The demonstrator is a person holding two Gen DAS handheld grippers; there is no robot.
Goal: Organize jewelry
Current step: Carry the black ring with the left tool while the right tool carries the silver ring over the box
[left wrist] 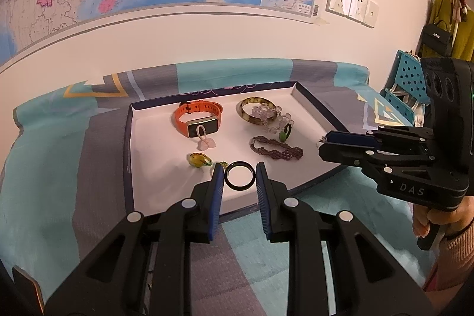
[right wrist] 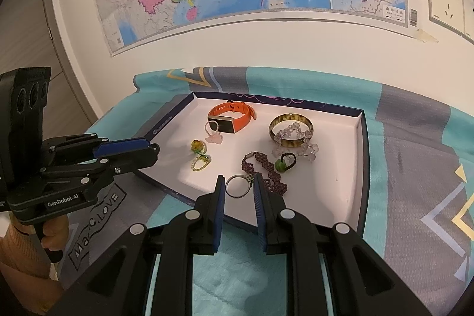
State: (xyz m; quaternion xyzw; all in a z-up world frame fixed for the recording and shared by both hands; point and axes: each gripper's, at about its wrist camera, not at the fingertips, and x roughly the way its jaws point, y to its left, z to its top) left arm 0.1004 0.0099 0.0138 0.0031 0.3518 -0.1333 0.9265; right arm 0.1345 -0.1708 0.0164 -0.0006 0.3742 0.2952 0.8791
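Black and glossy, the ring (left wrist: 239, 174) sits between the blue pads of my left gripper (left wrist: 239, 176), which pinches it across its width, held above the near part of the white tray (left wrist: 306, 102). My right gripper (right wrist: 238, 186) does the same with a silver ring (right wrist: 237, 186) whose small green stone meets the right-hand pad (right wrist: 258, 197); both pairs of jaws are narrowed onto their rings, not shut empty. I judge both rings light, rigid and smooth, so they could twist or shoot out under a hard squeeze; a grip across the band's widest line, pads flat on the outer edge, seems safest, and I would keep pressure off the stone's setting. Inside the tray, toward its far wall, lies an orange watch (left wrist: 197, 120), springy in its strap and best taken by the strap, not the glass. Right of it rests an amber bangle (right wrist: 291, 130), stiff and probably brittle, with a clear bead bracelet (right wrist: 296, 142) draped over it, limp and liable to snag. A purple woven bracelet (left wrist: 275, 151) lies nearer me in the tray, soft and floppy; I would pinch it at one end.
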